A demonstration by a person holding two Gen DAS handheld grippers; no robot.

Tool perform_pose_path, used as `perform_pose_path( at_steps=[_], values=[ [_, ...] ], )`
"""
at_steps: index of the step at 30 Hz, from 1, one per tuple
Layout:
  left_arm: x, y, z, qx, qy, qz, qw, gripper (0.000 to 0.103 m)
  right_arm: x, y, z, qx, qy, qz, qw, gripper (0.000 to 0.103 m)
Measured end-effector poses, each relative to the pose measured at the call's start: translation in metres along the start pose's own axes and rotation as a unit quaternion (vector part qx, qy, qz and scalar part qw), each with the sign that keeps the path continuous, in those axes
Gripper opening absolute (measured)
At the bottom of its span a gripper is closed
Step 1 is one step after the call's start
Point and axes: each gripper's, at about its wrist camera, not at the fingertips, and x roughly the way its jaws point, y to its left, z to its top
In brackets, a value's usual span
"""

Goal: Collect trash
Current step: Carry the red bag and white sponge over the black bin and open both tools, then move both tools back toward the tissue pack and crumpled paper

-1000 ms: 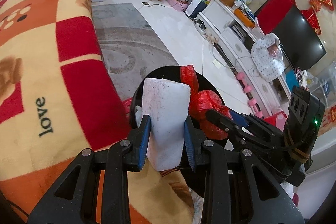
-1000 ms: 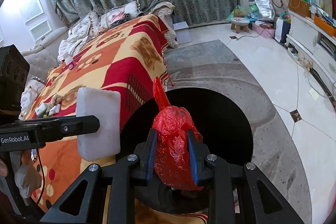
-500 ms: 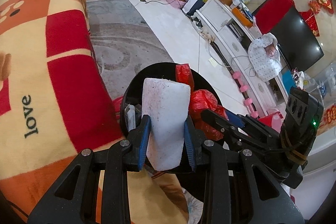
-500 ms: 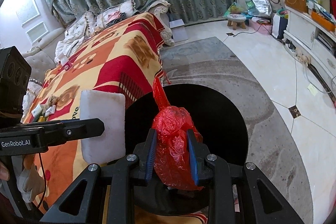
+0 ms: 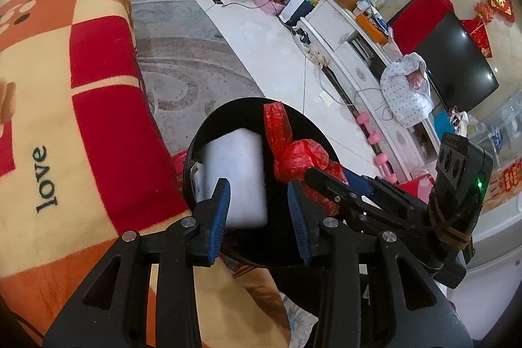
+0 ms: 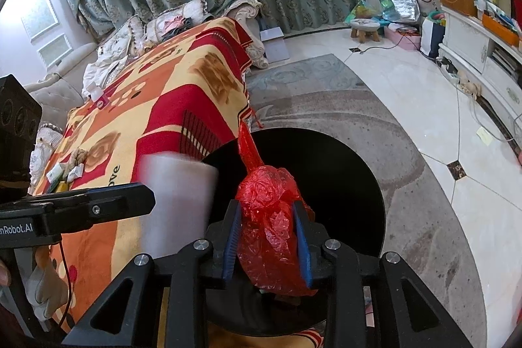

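Foam block (image 5: 235, 176), white and blurred, sits loose between your left gripper (image 5: 259, 217)'s opening jaws, over the black bin (image 5: 295, 245). Your right gripper (image 6: 267, 242), also opening, still pinches a crinkled red bag (image 6: 272, 234) above it. "love" marks the blanket (image 5: 65, 106); "nRobot.AI" the left tool.

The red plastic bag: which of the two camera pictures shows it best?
The right wrist view. There the red plastic bag fills the middle, sharp, between the blue pads of the right tool, whose jaws are opening, above the black bin. The left wrist view shows the bag smaller, from the side, its lower part hidden behind that tool.
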Motion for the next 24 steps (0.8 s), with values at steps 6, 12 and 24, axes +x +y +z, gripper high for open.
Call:
perform_pose_path(
  at_steps=[6,12,24],
  values=[
    [-0.006,0.001,-0.003,0.001,-0.003,0.002,1.0,0.044,0.0,0.001,0.001,0.003,-0.001,0.0,1.0,0.046],
    [-0.016,0.006,-0.011,0.011,-0.006,0.038,0.9992,0.044,0.001,0.008,0.001,0.001,0.004,0.002,1.0,0.046],
    [-0.077,0.055,-0.043,-0.018,-0.041,0.129,0.9906,0.044,0.015,0.062,0.004,-0.043,0.021,0.026,0.999,0.052]
  ],
)
